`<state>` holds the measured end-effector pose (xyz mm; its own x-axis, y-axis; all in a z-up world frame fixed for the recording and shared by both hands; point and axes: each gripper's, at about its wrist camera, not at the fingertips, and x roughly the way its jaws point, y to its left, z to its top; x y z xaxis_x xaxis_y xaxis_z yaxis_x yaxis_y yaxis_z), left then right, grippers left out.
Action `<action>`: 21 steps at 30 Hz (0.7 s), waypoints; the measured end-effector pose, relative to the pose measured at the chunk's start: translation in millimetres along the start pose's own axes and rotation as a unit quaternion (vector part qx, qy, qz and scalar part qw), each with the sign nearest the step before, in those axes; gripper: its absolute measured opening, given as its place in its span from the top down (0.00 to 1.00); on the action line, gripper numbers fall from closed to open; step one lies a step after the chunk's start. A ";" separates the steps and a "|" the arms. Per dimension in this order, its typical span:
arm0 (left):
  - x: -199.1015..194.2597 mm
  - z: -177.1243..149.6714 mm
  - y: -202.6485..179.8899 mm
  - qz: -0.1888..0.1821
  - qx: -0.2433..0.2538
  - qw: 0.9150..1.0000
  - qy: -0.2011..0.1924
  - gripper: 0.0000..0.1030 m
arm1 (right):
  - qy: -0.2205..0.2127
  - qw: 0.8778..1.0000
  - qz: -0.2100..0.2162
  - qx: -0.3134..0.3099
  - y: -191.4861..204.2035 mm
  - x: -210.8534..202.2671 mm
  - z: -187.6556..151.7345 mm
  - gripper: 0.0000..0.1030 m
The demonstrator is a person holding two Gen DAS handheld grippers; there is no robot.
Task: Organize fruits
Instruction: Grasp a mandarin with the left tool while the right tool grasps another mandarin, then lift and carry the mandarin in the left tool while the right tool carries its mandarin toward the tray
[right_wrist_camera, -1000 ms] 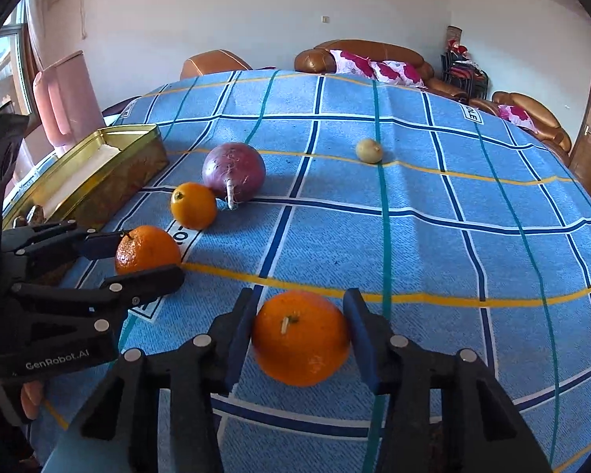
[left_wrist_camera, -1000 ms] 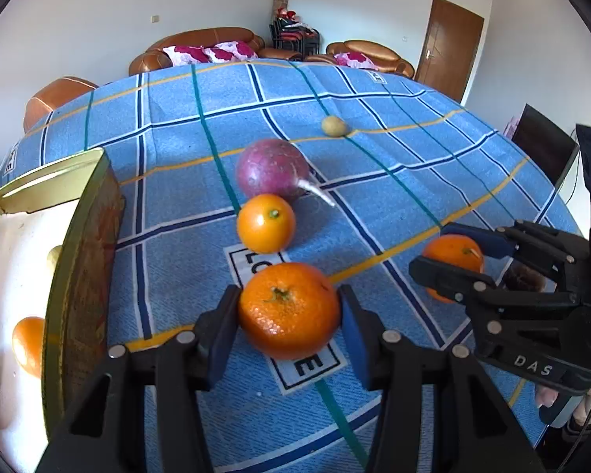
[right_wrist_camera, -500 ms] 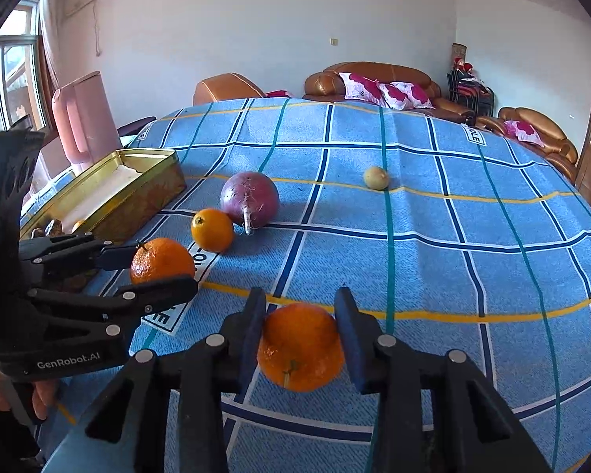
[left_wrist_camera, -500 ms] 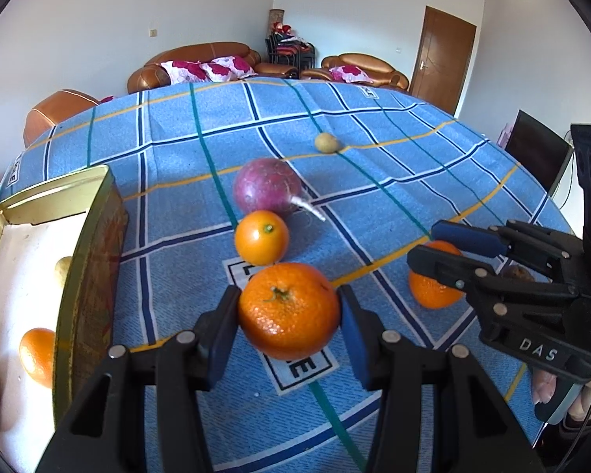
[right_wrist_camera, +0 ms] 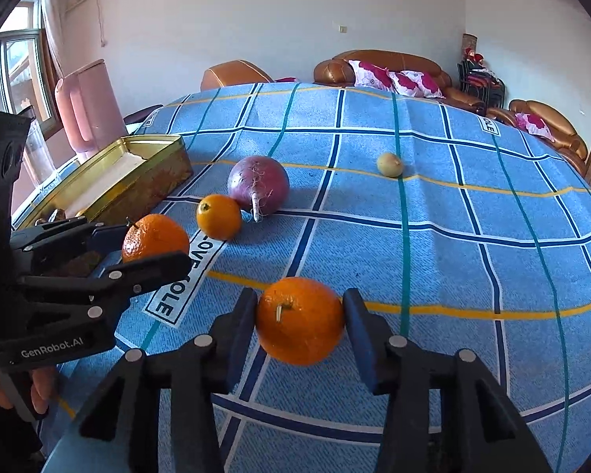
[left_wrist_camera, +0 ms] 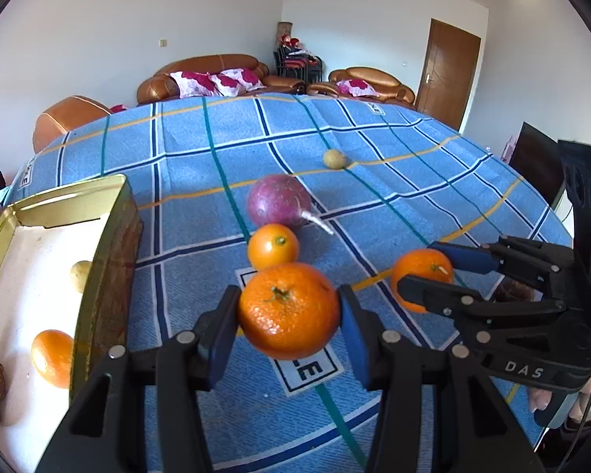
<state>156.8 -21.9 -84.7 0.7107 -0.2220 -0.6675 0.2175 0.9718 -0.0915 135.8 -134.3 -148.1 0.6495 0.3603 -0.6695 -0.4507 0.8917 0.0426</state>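
Left wrist view, left gripper point(left_wrist_camera: 289, 311): jaws clamped on a dimpled mandarin point(left_wrist_camera: 289, 310) with a green stem, held above the blue checked tablecloth point(left_wrist_camera: 374, 181), right of the gold tin point(left_wrist_camera: 110, 260).
Left wrist view, only here: the tin's white inside holds a small orange point(left_wrist_camera: 51, 358), a pale round fruit point(left_wrist_camera: 80, 275) and dark pieces at its near end.
Left wrist view, right gripper point(left_wrist_camera: 427, 276): far right of the tin, an orange point(left_wrist_camera: 419, 272) between its fingers.
Right wrist view, right gripper point(right_wrist_camera: 299, 321): jaws opening; the smooth orange point(right_wrist_camera: 299, 321) with a pale stem sits between the pads, and whether they press cannot be told.
Right wrist view, only here: a hand point(right_wrist_camera: 39, 388) under the left gripper point(right_wrist_camera: 153, 242); a window and a pink chair beyond the tin point(right_wrist_camera: 138, 181).
Both views: right of the tin lie a loose orange point(right_wrist_camera: 218, 216), a purple radish point(right_wrist_camera: 260, 185) touching it, and farther off a small yellowish fruit point(right_wrist_camera: 390, 164).
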 end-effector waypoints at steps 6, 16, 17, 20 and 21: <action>-9.7 -0.2 -1.7 0.004 0.007 1.000 -0.024 0.51 | -0.044 0.999 0.002 -0.006 2.6 -16.3 -1.5 0.55; -23.6 -0.8 -4.9 0.016 0.013 0.998 -0.060 0.51 | -0.095 0.995 0.008 -0.026 10.4 -34.7 -3.1 0.55; -24.7 -0.9 -4.7 0.018 0.013 0.998 -0.064 0.51 | -0.096 0.995 0.008 -0.027 10.4 -35.8 -3.4 0.55; -29.0 -1.7 -4.9 0.020 0.011 0.997 -0.075 0.51 | -0.106 0.994 0.008 -0.029 11.1 -39.0 -3.8 0.55; -30.3 -2.1 -5.0 0.021 0.011 0.997 -0.078 0.51 | -0.108 0.994 0.009 -0.029 11.6 -40.2 -4.3 0.55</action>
<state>132.8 -19.9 -65.6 0.8149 -0.1930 -0.5466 0.1989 0.9788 -0.0490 101.8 -139.6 -123.8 0.7548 0.4319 -0.4938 -0.4941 0.8694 0.0051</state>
